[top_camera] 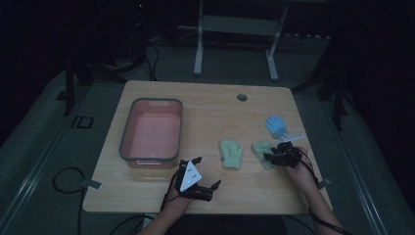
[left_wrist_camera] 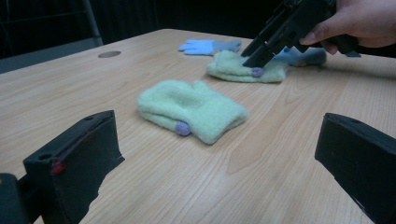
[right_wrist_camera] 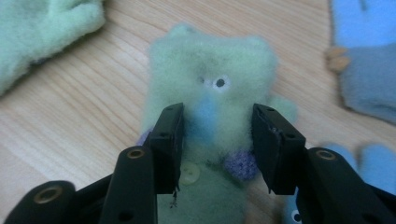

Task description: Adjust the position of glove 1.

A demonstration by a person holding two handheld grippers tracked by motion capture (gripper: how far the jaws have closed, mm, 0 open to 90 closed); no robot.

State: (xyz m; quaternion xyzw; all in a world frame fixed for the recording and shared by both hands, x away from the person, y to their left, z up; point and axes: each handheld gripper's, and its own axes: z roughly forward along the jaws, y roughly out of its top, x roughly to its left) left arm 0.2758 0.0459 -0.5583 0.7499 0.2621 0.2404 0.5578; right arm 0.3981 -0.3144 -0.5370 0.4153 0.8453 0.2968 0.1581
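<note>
- Left gripper (top_camera: 205,172): sits at the near table edge, nearer the person than the green mitten (top_camera: 231,154); jaws spread wide, nothing between them.
- Green mitten: lies flat on the wooden table (top_camera: 210,105), between the pink bin (top_camera: 151,132) and the face mitten (right_wrist_camera: 210,93).
- Right gripper (right_wrist_camera: 217,140): lowered onto the face mitten just right of the green mitten; jaws partly open, straddling the fabric at both sides. Whether the pads press on it cannot be told.
- Blue gloves (top_camera: 276,125): just beyond the face mitten.
</note>
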